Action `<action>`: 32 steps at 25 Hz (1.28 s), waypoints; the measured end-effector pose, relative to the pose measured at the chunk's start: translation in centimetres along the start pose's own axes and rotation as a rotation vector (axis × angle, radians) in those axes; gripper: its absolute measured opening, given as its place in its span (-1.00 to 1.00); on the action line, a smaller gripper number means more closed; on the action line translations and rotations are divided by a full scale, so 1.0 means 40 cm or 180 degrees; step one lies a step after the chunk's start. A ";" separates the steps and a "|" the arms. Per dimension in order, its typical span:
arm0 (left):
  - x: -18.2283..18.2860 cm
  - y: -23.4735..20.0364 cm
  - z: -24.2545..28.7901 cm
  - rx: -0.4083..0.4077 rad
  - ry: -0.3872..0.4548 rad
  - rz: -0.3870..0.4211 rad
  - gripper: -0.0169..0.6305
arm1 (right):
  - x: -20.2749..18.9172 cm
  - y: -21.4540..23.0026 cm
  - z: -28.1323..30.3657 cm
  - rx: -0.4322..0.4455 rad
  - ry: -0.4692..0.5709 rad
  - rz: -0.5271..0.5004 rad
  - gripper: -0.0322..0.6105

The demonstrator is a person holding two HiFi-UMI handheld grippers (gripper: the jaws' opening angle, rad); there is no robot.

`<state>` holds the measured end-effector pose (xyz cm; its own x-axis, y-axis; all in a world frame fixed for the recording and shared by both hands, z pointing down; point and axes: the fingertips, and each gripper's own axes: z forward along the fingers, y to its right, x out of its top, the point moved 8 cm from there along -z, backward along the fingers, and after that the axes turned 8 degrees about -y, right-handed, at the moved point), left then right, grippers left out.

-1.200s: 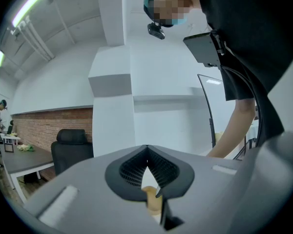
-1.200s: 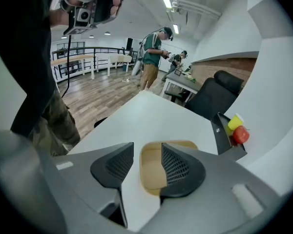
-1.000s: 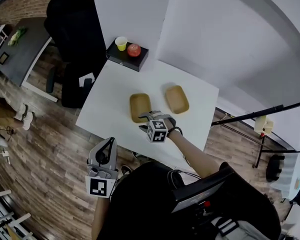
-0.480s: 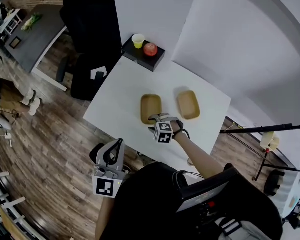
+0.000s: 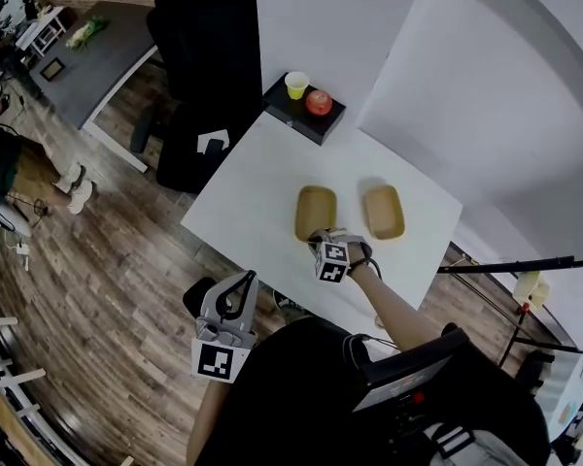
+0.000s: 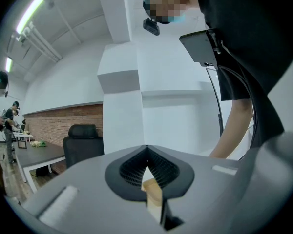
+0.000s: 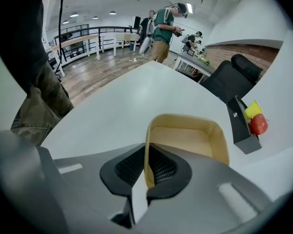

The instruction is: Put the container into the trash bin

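Observation:
Two tan containers lie side by side on the white table [image 5: 257,163]. My right gripper [image 5: 323,236] points steeply down at the near end of the left container [image 5: 315,210]. Its jaws are closing, and the pads press on that container's near rim [image 7: 147,150] from both sides. The container's open inside [image 7: 190,140] shows beyond my right gripper [image 7: 146,168]. The other container [image 5: 384,212] lies untouched to the right. My left gripper [image 5: 241,282] hangs low off the table's near side, about level and shut, with nothing held in it [image 6: 146,156].
A black box [image 5: 306,115] at the table's far corner carries a yellow cup [image 5: 296,85] and a red apple [image 5: 319,102]. A black office chair [image 5: 199,47] and a dark object with a white tag [image 5: 209,149] stand left of the table. People stand in the background [image 7: 166,28].
My right gripper has sunk onto the left container's near rim and its jaws have gone from wide apart to pinching it. The left gripper has stayed put.

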<state>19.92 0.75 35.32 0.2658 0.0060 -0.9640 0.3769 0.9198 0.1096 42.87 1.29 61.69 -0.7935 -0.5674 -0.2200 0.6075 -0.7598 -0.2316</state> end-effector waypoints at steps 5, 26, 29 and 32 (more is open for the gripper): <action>-0.009 -0.022 -0.043 0.0106 0.0015 -0.0047 -0.96 | 0.018 0.006 -0.011 -0.0104 -0.0053 0.0046 -0.82; -0.053 -0.079 -0.275 0.0640 0.0153 -0.0495 -0.96 | 0.292 -0.089 -0.082 -0.0164 0.0250 -0.0514 -0.82; -0.040 -0.094 -0.323 0.0763 0.0358 -0.0243 -0.96 | 0.346 -0.113 -0.090 -0.0163 0.0309 -0.0634 -0.82; -0.036 -0.112 -0.372 0.0889 0.0502 -0.0098 -0.96 | 0.404 -0.138 -0.097 -0.0146 0.0357 -0.0760 -0.82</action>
<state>4.65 2.44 32.61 0.1177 0.0606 -0.9912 0.6175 0.7773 0.1209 26.85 -2.47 55.75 -0.9072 -0.3330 -0.2570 0.4065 -0.8513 -0.3317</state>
